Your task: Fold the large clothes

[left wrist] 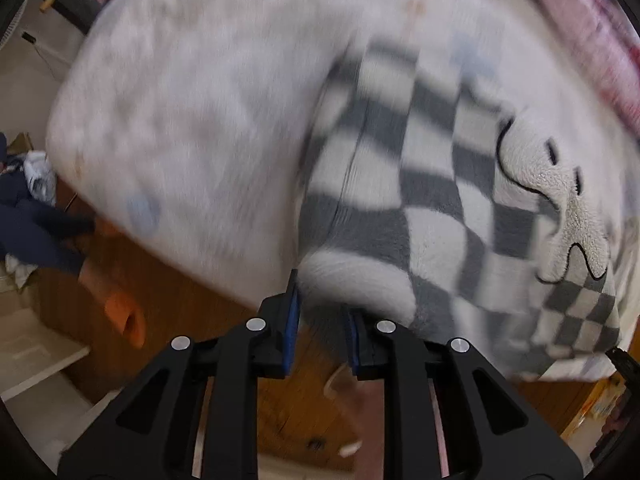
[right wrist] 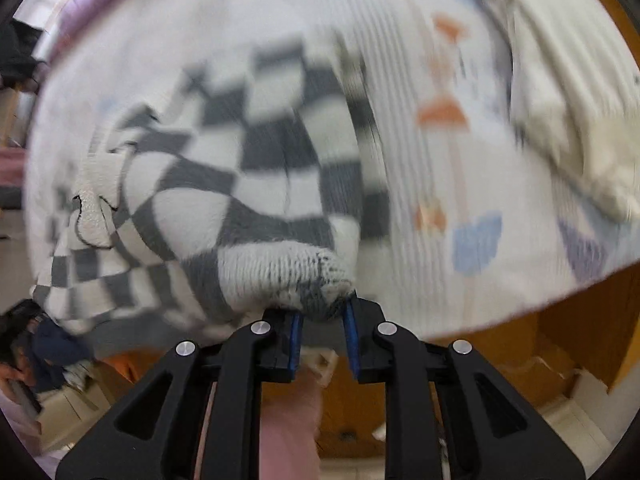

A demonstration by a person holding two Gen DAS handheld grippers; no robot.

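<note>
Wooden flooring [left wrist: 224,312] fills the lower part of both wrist views, under the black gripper frames. Nearest, the left gripper [left wrist: 322,326] has its blue-padded jaws clamped on a white hem of the checkered fleece garment [left wrist: 404,184]; the right gripper [right wrist: 322,326] pinches another ribbed white hem of it. Beyond, the garment drapes across a white printed bedsheet [left wrist: 192,104] at mid-frame. Dark clothes [left wrist: 36,224] lie at the left edge, and a pink blanket [left wrist: 592,40] crosses the upper right.
</note>
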